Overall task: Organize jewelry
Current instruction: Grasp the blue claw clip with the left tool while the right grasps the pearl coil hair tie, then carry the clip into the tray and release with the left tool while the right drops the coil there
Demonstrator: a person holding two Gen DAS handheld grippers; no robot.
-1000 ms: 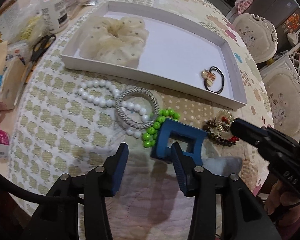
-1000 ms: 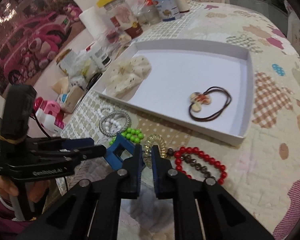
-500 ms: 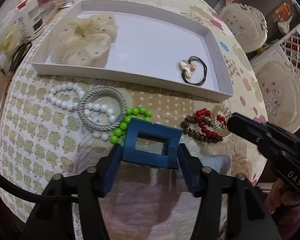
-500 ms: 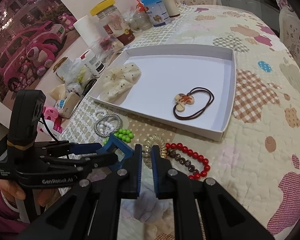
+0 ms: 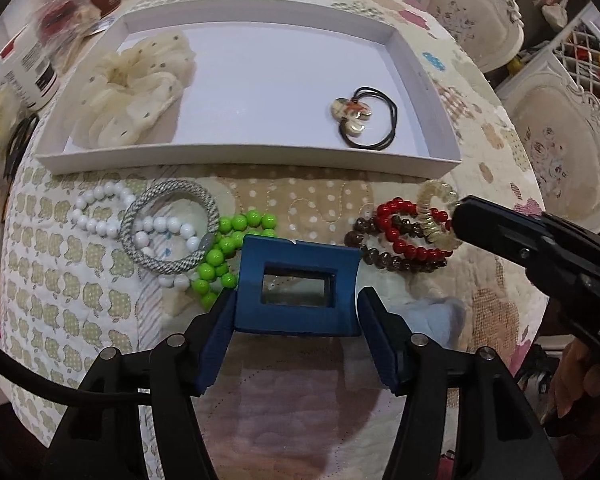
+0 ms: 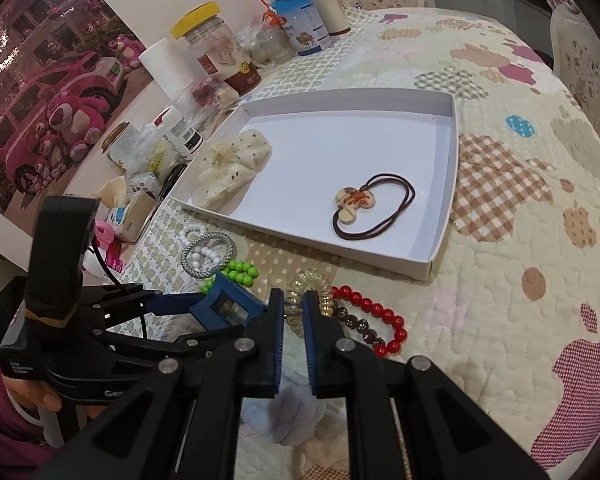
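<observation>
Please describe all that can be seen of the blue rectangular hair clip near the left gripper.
The blue hair clip is a matte, plastic-looking rectangular frame with one rectangular window. It rests on the quilted table cover, in front of the white tray, overlapping the green bead bracelet. It sits between the fingers of the left gripper, whose jaws are opening around it; whether the pads touch it is unclear.

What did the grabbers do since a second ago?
The left gripper slid sideways over the blue hair clip, its jaws opening to straddle it. The right gripper stayed shut by the clear coil tie. The tray and beads kept still.
</observation>
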